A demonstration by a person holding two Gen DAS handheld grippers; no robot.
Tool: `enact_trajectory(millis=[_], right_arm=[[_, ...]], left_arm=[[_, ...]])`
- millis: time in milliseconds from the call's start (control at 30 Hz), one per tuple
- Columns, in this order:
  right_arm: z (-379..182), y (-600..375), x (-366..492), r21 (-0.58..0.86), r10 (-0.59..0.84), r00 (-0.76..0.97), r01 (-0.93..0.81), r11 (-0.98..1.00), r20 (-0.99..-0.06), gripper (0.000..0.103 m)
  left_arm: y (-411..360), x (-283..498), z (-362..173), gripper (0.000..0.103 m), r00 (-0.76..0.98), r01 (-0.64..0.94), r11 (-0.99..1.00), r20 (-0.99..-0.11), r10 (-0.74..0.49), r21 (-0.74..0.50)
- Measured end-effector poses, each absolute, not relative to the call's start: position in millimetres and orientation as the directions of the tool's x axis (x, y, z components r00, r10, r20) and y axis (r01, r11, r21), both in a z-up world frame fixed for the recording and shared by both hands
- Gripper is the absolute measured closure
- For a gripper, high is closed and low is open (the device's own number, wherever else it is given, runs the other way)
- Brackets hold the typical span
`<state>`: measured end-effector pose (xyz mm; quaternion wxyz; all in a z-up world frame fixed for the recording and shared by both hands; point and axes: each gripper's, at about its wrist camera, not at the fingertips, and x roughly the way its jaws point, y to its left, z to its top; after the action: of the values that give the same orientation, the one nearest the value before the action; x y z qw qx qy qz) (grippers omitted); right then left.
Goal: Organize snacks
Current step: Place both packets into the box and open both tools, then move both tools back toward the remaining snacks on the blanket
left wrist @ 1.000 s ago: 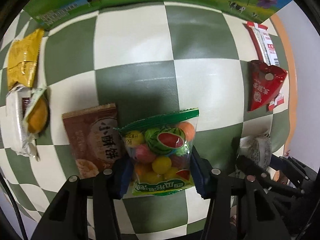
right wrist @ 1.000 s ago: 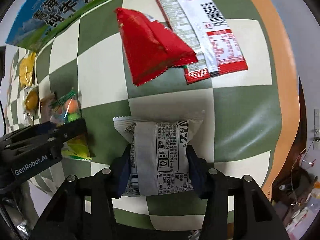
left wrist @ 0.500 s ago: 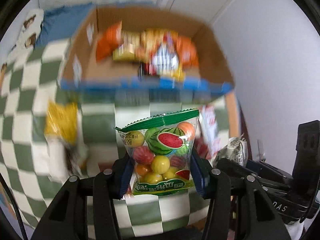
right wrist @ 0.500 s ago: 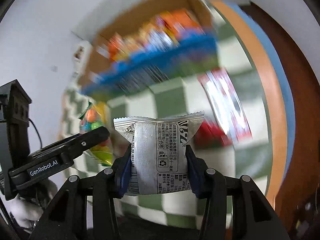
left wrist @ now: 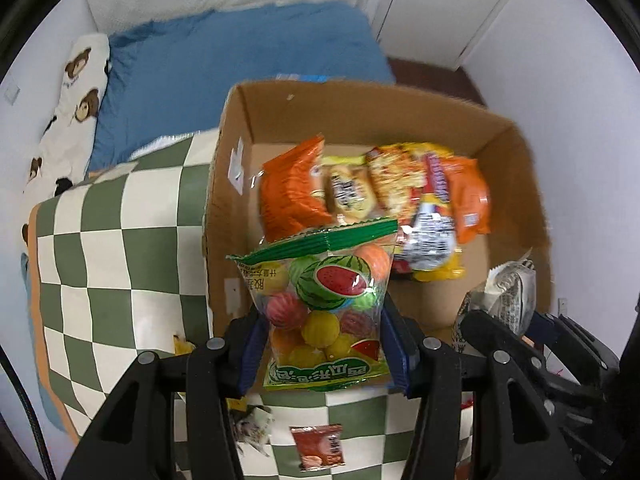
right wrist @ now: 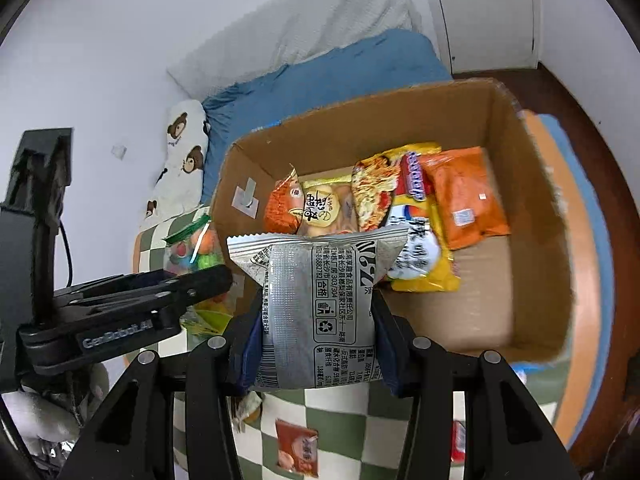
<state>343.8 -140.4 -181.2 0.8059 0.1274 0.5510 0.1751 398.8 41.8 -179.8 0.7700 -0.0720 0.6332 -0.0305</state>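
Blue bedcover (left wrist: 224,60), bear-print pillow (left wrist: 76,92), white door (left wrist: 452,4) behind the table

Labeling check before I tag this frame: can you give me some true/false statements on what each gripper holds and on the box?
1. The left gripper is shut on a clear bag of fruit-shaped candy. True.
2. The right gripper is empty. False: it is shut on a silver snack packet.
3. The cardboard box already holds several snack packs. True.
4. The box floor is fully covered. False: the near part of its floor is bare.
5. A small brown packet lies on the checkered cloth outside the box. True.
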Motion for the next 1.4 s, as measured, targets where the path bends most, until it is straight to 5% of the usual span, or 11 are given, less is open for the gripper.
enact_trajectory(millis=[467,533,600,1400], right_arm=[[-245,-110,373,0.422,0.44,0.187,-0.129,0.897,-0.878,0.048],[-250,-108,376,0.402,0.42,0.173,-0.131,0.906,-0.891,0.018],[-250,-110,376,0.385,0.405,0.18,-0.134,0.913,-0.897,0.011],[-188,-176,321,0.165,0.192,0.404,-0.101,0.981,-0.894,0.011]], left_arm=[[48,415,-229,0.05,0.074,-0.105,0.983,-0.987,-0.141,-0.148],[49,415,-230,0.039,0.079,-0.11,0.982,-0.986,-0.145,-0.153],[49,415,-230,0.024,0.09,-0.108,0.983,-0.986,-0.139,-0.148],[21,332,-151,0.019,0.455,-0.069,0.997,-0.89,-0.003,-0.038]])
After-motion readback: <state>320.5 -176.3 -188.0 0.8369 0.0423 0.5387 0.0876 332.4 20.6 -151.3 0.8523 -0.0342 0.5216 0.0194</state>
